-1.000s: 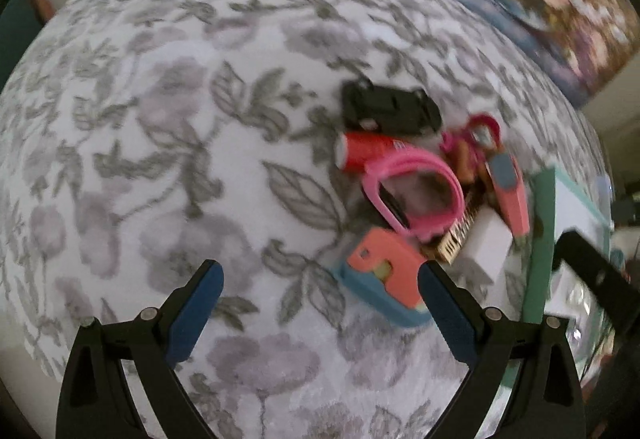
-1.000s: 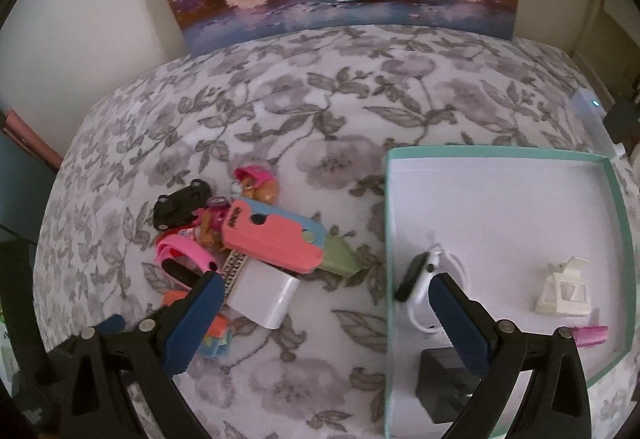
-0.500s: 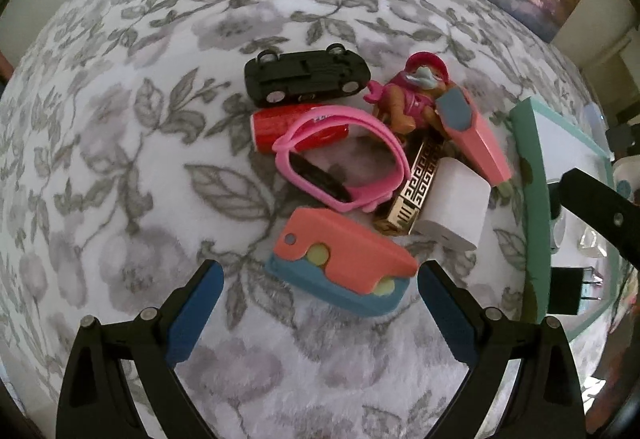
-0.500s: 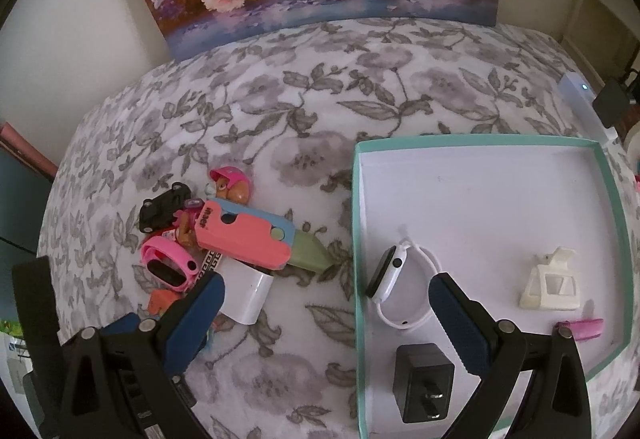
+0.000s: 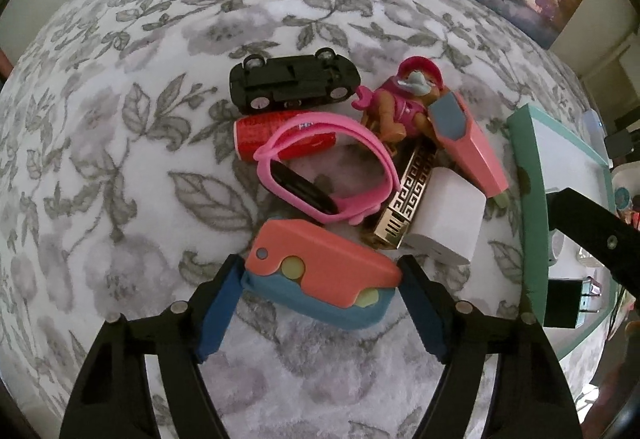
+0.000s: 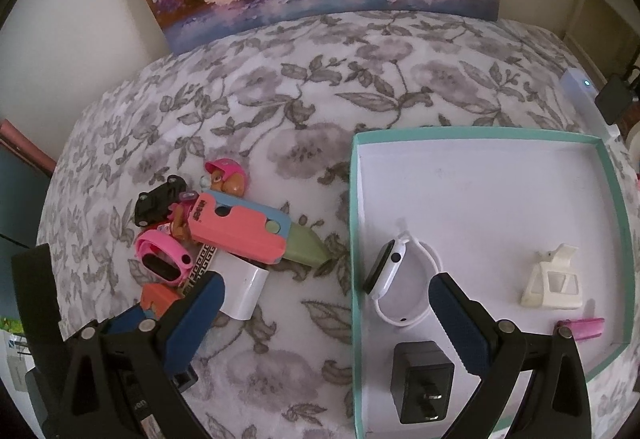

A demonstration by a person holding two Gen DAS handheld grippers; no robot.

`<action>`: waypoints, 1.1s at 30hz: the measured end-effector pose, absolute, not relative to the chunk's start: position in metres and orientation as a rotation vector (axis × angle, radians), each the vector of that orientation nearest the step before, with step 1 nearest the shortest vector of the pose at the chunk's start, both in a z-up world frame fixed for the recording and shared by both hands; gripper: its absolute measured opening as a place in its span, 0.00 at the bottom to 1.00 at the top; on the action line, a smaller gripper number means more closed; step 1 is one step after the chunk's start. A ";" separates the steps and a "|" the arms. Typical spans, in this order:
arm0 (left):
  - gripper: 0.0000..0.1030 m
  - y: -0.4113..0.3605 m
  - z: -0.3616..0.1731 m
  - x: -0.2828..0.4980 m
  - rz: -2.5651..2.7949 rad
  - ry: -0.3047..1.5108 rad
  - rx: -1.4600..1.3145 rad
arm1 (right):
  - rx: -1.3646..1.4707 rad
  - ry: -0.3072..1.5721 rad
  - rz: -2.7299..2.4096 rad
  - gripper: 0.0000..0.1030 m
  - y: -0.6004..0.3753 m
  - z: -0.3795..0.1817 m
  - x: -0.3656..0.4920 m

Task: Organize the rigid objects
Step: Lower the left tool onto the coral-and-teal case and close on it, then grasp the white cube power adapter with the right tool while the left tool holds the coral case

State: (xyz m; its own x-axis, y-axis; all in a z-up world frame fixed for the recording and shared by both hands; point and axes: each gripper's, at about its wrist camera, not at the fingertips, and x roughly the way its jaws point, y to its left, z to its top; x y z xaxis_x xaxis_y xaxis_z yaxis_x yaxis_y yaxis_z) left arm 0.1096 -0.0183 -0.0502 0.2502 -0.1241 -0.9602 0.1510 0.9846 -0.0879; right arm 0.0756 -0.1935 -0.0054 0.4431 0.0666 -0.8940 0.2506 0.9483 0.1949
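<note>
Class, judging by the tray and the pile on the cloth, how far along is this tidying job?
Done: a white watch, black charger, white clip and pink piece lie in the tray.
In hand: the left gripper jaws have been closing around the coral-and-blue case.
Left: seven more pile items, including the toy car.

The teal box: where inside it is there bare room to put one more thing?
Bare: the far half of the teal box, between its far wall and the white watch. Crowded: its near side, with black charger, cream clip and pink piece.
</note>
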 end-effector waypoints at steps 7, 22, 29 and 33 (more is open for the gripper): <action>0.76 0.013 -0.042 0.111 -0.119 1.309 -0.111 | 0.305 1.115 -0.077 1.00 -0.184 -0.009 0.079; 0.76 0.080 -0.013 0.110 0.072 1.227 -0.320 | 0.274 1.121 0.047 0.88 -0.145 -0.025 0.089; 0.76 0.083 -0.006 0.109 0.069 1.212 -0.340 | 0.286 1.129 0.074 0.77 -0.136 -0.030 0.095; 0.76 0.083 -0.009 0.110 0.064 1.221 -0.349 | 0.284 1.144 0.069 0.68 -0.132 -0.038 0.098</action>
